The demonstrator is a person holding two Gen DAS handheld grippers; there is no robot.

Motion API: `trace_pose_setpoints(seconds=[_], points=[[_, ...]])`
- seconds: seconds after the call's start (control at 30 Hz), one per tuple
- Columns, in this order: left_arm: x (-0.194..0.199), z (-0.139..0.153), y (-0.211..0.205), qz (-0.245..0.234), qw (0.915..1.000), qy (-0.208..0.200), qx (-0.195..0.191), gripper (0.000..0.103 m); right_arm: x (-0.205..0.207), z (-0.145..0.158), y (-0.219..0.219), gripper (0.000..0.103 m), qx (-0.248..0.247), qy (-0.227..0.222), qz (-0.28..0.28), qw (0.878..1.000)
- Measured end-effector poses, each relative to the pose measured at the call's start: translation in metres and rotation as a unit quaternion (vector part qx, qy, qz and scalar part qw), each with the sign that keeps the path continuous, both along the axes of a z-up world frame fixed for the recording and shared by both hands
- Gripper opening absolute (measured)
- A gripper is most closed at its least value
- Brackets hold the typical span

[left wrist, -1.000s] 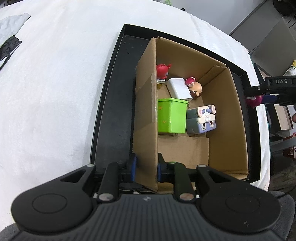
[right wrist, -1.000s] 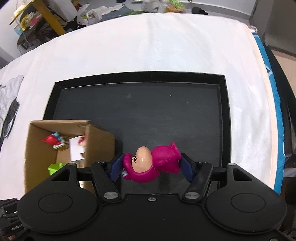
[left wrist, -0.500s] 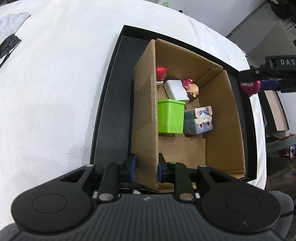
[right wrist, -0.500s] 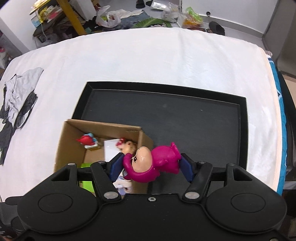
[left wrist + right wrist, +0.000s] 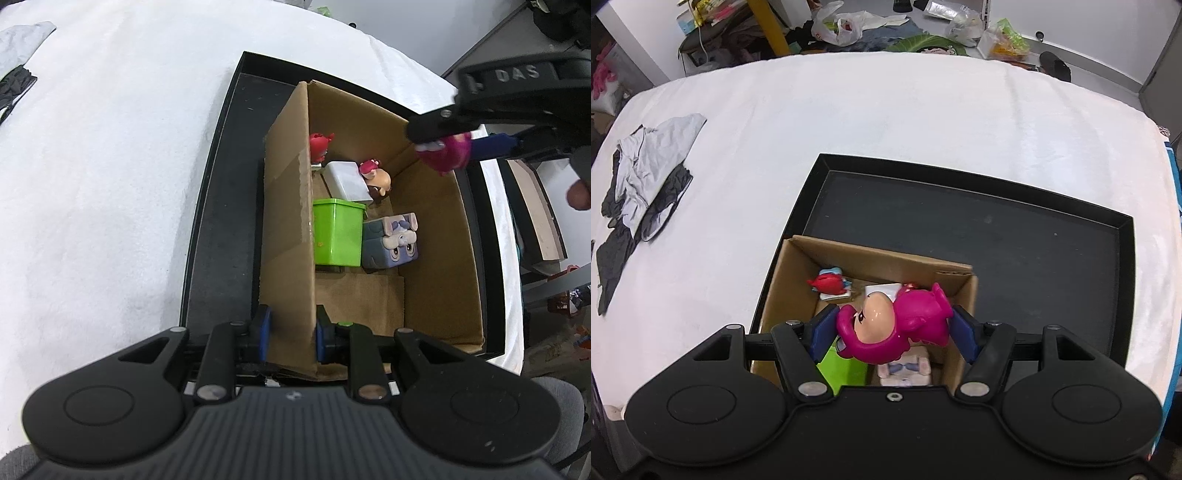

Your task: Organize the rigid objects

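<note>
**Pink figurine held above an open cardboard box**

A glossy magenta figurine (image 5: 894,325) with a tan face sits clamped between the blue pads of the right gripper (image 5: 892,328), held in the air over the open top of a cardboard box (image 5: 871,254). From the left wrist camera the same toy (image 5: 445,155) shows at the far right corner of the box (image 5: 436,229), above its rim and clear of the contents below.

Inside the box, a lime-green container (image 5: 338,232) stands against the left wall. Just right of it, touching or nearly so, lies a grey-blue cube toy with a rabbit face (image 5: 391,242). Farther back rest a white block (image 5: 347,179), a small doll head with a pink bow (image 5: 376,177) at the block's right edge, and a red figure (image 5: 319,146) in the far left corner. The near part of the box floor is bare cardboard.

The left gripper (image 5: 290,334) is closed on the box's left wall near its near corner, one blue pad outside the cardboard and one inside.

The box stands in the left part of a black tray (image 5: 997,229), whose dark floor stretches away to the right. The tray rests on a white cloth-covered table (image 5: 886,110). Well to the left on the cloth lies a crumpled pile of grey and black fabric (image 5: 642,177). Beyond the table's far edge, plastic bags (image 5: 838,26) and other clutter sit on the floor.
</note>
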State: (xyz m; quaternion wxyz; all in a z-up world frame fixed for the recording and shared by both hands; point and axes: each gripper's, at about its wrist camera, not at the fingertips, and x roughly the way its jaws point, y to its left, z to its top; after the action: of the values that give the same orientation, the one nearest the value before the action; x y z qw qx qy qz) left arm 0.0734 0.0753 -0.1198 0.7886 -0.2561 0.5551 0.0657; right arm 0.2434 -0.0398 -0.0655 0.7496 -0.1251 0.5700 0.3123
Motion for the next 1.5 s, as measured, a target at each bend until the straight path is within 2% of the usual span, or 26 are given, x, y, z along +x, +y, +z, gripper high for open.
trace_pose_setpoints(seconds=[0.37, 0.7, 1.0, 1.07, 1.37, 1.5], points=[[0.000, -0.002, 0.002, -0.007, 0.9999, -0.005, -0.006, 0.022, -0.012, -0.009, 0.025, 0.065, 0.011, 0.017, -0.007, 1.000], [-0.001, -0.001, 0.002, 0.001, 1.0000, -0.004, -0.003, 0.022, -0.015, 0.000, 0.014, 0.066, 0.019, 0.020, -0.005, 1.000], [0.001, -0.001, 0.001, 0.005, 1.0000, -0.001, 0.004, 0.021, -0.017, 0.008, -0.016, 0.068, 0.028, 0.026, -0.016, 0.999], [0.001, -0.001, 0.001, 0.009, 1.0000, -0.001, 0.001, 0.021, -0.019, 0.010, -0.027, 0.073, 0.033, 0.026, -0.020, 0.999], [-0.002, 0.000, -0.003, 0.024, 0.9997, -0.003, 0.009, 0.021, -0.027, 0.021, -0.084, 0.076, 0.057, 0.024, -0.052, 0.997], [-0.002, 0.001, -0.004, 0.027, 0.9996, 0.009, 0.008, 0.021, -0.034, 0.024, -0.106, 0.080, 0.069, 0.022, -0.063, 0.995]])
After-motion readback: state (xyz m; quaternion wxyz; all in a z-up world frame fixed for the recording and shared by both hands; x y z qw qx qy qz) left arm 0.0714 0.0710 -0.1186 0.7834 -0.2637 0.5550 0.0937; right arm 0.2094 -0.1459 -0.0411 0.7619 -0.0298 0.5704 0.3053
